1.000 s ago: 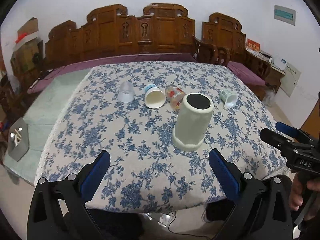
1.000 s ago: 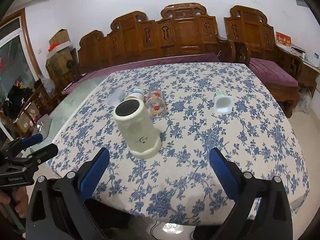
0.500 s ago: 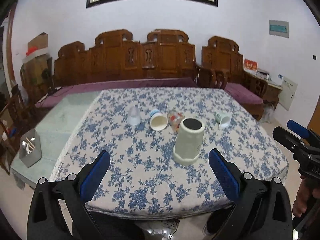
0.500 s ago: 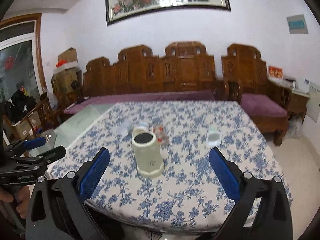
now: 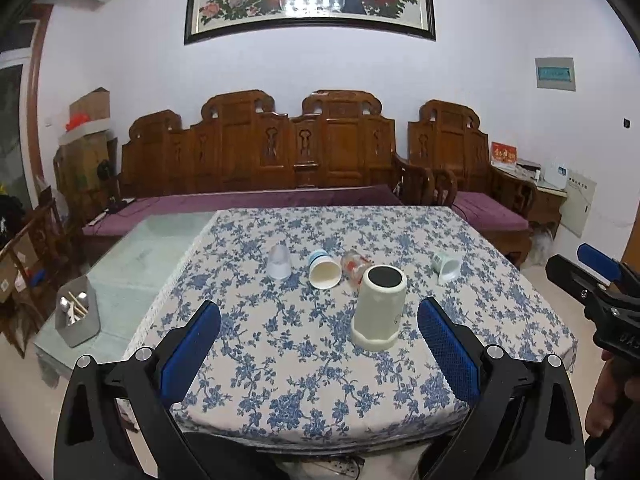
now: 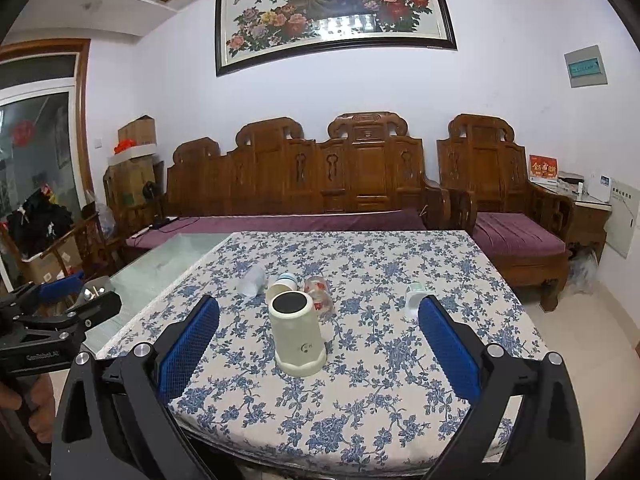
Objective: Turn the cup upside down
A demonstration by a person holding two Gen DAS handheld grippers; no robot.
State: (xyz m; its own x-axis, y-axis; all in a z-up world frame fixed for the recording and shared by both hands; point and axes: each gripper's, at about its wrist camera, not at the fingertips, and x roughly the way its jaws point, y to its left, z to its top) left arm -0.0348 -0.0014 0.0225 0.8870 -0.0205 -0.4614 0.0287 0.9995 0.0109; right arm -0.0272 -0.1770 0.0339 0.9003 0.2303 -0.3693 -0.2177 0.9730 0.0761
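A tall cream cup (image 5: 379, 310) stands upside down on the floral tablecloth (image 5: 304, 360), its dark base facing up; it also shows in the right wrist view (image 6: 297, 334). My left gripper (image 5: 318, 344) is open and empty, held back off the table's near edge, and it also shows at the left of the right wrist view (image 6: 60, 316). My right gripper (image 6: 318, 344) is open and empty, also back from the table, and it also shows at the right of the left wrist view (image 5: 596, 280).
Behind the cream cup lie a white cup with a blue band (image 5: 324, 270), a clear printed glass (image 5: 354, 264) and a pale green cup (image 5: 446, 266) on their sides; a clear cup (image 5: 279, 261) stands inverted. A metal chopstick holder (image 5: 77, 312) sits on a glass table at the left. Wooden benches stand behind.
Both grippers have pulled back and away from the table and tilted up, so the cups look smaller and the wall painting shows. The cups have not moved.
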